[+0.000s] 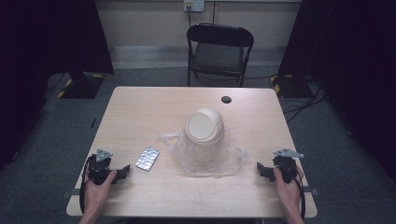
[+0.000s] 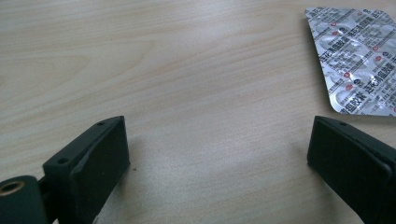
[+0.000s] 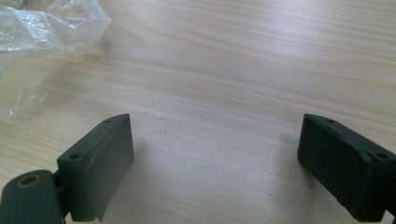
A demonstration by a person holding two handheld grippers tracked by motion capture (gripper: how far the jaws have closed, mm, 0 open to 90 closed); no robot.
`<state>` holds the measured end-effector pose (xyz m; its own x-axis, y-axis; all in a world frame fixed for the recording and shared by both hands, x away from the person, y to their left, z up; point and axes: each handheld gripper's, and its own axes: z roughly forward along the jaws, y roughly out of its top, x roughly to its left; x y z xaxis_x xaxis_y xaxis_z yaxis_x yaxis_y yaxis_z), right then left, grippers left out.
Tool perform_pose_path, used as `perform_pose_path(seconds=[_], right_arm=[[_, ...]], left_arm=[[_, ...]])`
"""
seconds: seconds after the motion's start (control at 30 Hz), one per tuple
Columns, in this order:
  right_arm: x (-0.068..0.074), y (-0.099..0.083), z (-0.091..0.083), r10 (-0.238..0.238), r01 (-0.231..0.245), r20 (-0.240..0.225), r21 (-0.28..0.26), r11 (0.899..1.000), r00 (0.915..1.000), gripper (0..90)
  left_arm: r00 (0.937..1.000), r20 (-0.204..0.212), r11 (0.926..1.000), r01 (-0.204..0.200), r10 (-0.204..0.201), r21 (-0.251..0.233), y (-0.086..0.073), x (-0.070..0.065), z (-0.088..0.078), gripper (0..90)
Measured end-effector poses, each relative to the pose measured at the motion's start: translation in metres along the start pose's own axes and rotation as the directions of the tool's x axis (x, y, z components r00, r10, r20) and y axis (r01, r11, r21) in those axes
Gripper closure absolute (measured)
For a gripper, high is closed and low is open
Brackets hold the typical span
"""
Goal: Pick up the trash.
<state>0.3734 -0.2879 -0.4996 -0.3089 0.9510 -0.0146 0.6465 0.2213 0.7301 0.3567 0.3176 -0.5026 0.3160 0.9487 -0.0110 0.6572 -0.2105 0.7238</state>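
Nearby, a blister pack (image 1: 147,158) lies flat on the counter (image 1: 140,112), just right of the left claw (image 1: 125,171) and slightly beyond it. In the left gripper view the pack (image 2: 357,60) sits past the right jaw at the upper right, apart from both jaws, with bare wood between them. Its silver foil carries rows of small dark print and red round marks, too small to read. The left claw is released, jaws wide, gripping nothing. At mid-counter a beige bin (image 1: 204,128) with a domed lid stands on a crumpled clear bag (image 1: 231,158). The right claw (image 1: 259,170) rests near the counter's right edge, right of the bag, also released and holding nothing; the right gripper view has the bag's edge (image 3: 42,28) at upper left, well clear of the jaws.
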Motion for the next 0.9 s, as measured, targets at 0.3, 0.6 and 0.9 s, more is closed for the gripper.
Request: perform_pose_path(seconds=[0.3,0.6,0.9], right_arm=[[0.000,0.000,0.000,0.000,0.000,0.000,0.000,1.000,1.0000,9.7],[0.000,0.000,0.000,0.000,0.000,0.000,0.000,1.000,1.0000,9.7],[0.000,0.000,0.000,0.000,0.000,0.000,0.000,1.000,1.0000,9.7]], left_arm=[[0.9999,-0.006,0.9999,0.010,-0.010,0.000,-0.001,0.000,-0.005,12.9],[0.9909,0.126,0.9968,0.056,-0.048,-0.058,0.001,0.000,-0.020,16.1],[0.9694,0.245,0.9964,0.036,-0.016,-0.078,0.013,-0.018,-0.026,19.3]])
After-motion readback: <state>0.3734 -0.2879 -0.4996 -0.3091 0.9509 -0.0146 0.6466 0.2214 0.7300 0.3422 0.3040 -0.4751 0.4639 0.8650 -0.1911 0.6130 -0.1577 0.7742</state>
